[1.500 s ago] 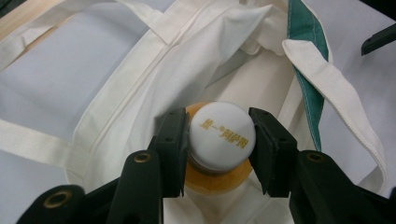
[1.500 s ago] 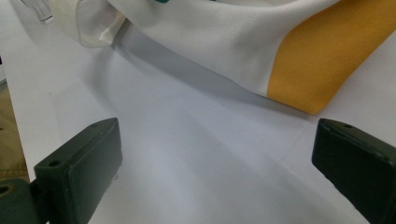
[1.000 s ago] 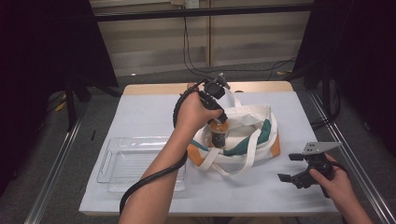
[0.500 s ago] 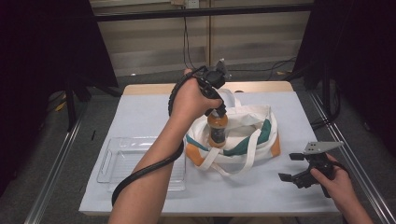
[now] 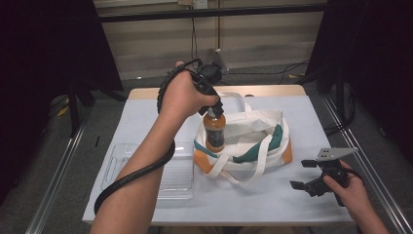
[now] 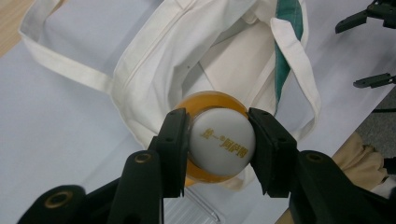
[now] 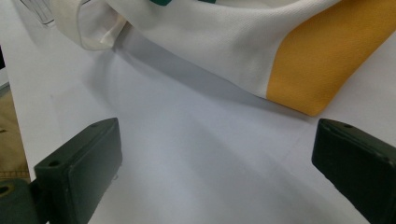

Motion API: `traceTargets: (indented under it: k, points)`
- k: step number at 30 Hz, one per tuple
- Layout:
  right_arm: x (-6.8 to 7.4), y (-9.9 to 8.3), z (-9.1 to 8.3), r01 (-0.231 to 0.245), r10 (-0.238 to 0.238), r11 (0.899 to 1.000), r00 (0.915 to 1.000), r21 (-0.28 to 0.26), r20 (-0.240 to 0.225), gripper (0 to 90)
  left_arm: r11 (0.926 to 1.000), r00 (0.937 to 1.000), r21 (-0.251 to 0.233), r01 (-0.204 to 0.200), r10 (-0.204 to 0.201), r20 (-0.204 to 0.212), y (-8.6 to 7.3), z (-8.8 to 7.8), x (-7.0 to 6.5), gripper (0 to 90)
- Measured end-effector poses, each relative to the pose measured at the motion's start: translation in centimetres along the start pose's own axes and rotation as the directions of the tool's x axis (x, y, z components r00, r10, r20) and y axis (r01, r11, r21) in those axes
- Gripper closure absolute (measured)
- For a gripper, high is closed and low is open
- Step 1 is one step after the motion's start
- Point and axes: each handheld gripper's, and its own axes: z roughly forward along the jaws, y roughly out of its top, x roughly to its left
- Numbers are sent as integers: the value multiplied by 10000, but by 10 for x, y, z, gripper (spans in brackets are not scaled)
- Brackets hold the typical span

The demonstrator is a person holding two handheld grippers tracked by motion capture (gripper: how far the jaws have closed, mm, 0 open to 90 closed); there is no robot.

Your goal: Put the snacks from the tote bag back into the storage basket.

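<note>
Pinching the white cap [image 6: 223,142] of an amber drink bottle [image 5: 215,132], the left gripper [image 5: 215,106] holds it from directly above, one black jaw pressed to each side of the cap. The bottle hangs upright, its long axis vertical and cap uppermost, with its lower part at the mouth of a white tote bag [image 5: 253,127]; whether its base rests on the fabric or hangs just clear of it is hard to judge from the high view. In the left gripper view the amber shoulder shows around the cap, and the bag's cream lining lies open beneath it.

The bag lies on the white table [image 5: 146,122], trimmed with a green band [image 5: 255,151] and orange corners [image 7: 327,65], its straps looping out to front and back. A clear plastic tray [image 5: 175,168] sits just beside the bag on its left, partly under the person's left forearm. The right gripper [image 5: 306,174] rests low near the table's front right, well apart from the bottle, its jaws spread wide and facing the bag's orange corner with bare tabletop between them
</note>
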Motion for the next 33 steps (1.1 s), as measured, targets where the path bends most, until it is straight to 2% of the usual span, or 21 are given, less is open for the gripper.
traceTargets:
  k: [6, 7, 17, 18, 26, 29, 33]
  points:
    - [-1, 0, -1, -11, 11, 10000, 10000, -50, 29, 14, 9997, 9997, -97, 227, -227, -15, -10, -12, 4, 595]
    - [-1, 0, -1, -38, 38, 10000, 10000, -39, 12, 14, 9999, 9999, 4, 123, -123, 10, -11, -14, 6, 595]
    - [0, 0, -1, -12, 12, 10000, 10000, -25, 18, 14, 9997, 9996, 54, 252, -252, 95, -20, -28, 9, 595]
    - [-1, 0, -1, -16, 16, 10000, 10000, -33, 30, 14, 9994, 9993, -29, 356, -356, 100, -21, -29, 9, 595]
    - [-1, 0, -1, -17, 17, 10000, 10000, -31, 27, 14, 9973, 9977, 274, 681, -680, -40, -30, -46, 13, 595]
    - [-1, 0, -1, -25, 25, 10000, 10000, -16, 20, 14, 9970, 9973, 247, 729, -728, -51, -34, -51, 15, 595]
    - [0, 1, 0, -13, 13, 10000, 10000, -12, 29, 14, 9945, 9945, 108, 1043, -1042, -95, -44, -60, 20, 595]
